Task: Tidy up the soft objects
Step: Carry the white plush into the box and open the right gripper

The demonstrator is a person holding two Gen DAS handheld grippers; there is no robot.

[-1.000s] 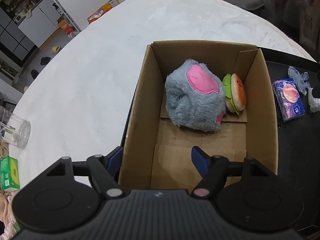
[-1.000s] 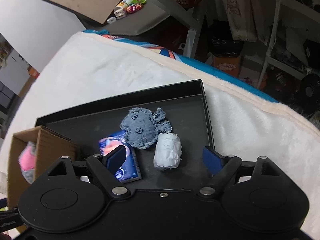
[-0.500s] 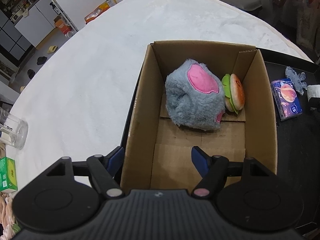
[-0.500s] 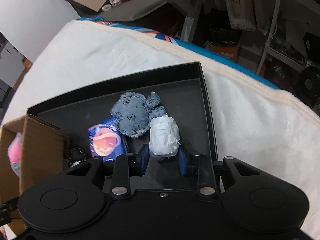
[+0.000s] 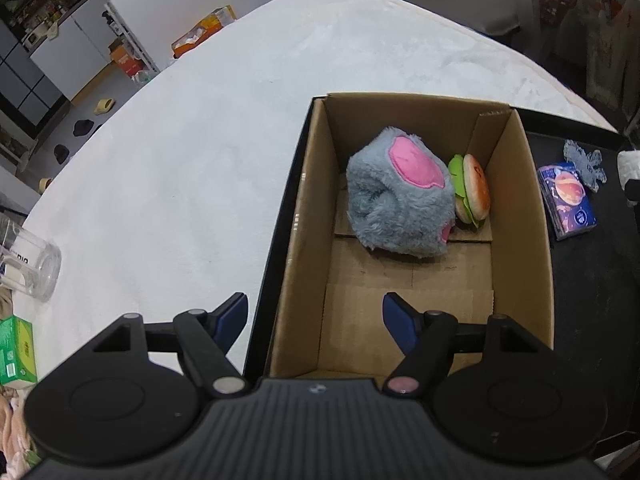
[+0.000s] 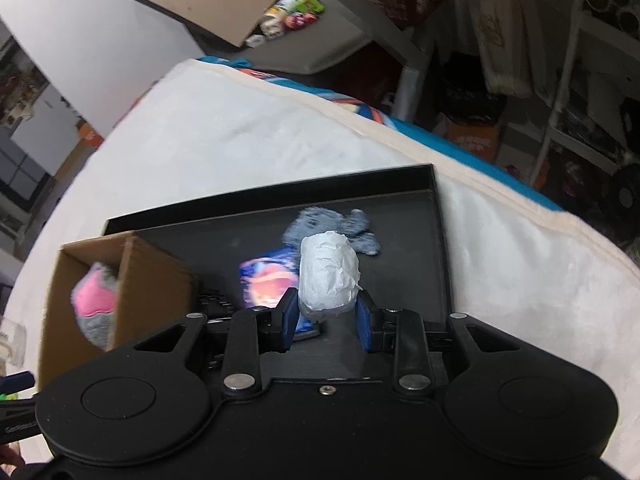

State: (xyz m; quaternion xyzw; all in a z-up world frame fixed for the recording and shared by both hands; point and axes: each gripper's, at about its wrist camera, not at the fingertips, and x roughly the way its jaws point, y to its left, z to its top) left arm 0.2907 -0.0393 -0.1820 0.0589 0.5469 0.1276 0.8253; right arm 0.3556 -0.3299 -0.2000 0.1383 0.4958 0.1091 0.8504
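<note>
My right gripper [image 6: 326,314] is shut on a white crumpled soft roll [image 6: 328,272] and holds it above the black tray [image 6: 404,280]. A grey-blue plush [image 6: 356,228] and a blue printed pack [image 6: 266,284] lie on the tray behind it. The cardboard box [image 5: 532,240] holds a grey and pink plush [image 5: 400,196] and a plush burger [image 5: 472,194]. My left gripper [image 5: 316,316] is open and empty over the box's near left wall. The box also shows in the right wrist view [image 6: 160,276], left of the roll.
A white fuzzy cover [image 5: 180,160] lies over the table. A clear glass [image 5: 28,264] and a green carton [image 5: 16,350] sit at the left edge. Shelves and clutter [image 6: 560,60] stand beyond the table's far side.
My right gripper shut on the white roll and lifted it off the tray, turning a little toward the box. My left gripper stayed open over the box.
</note>
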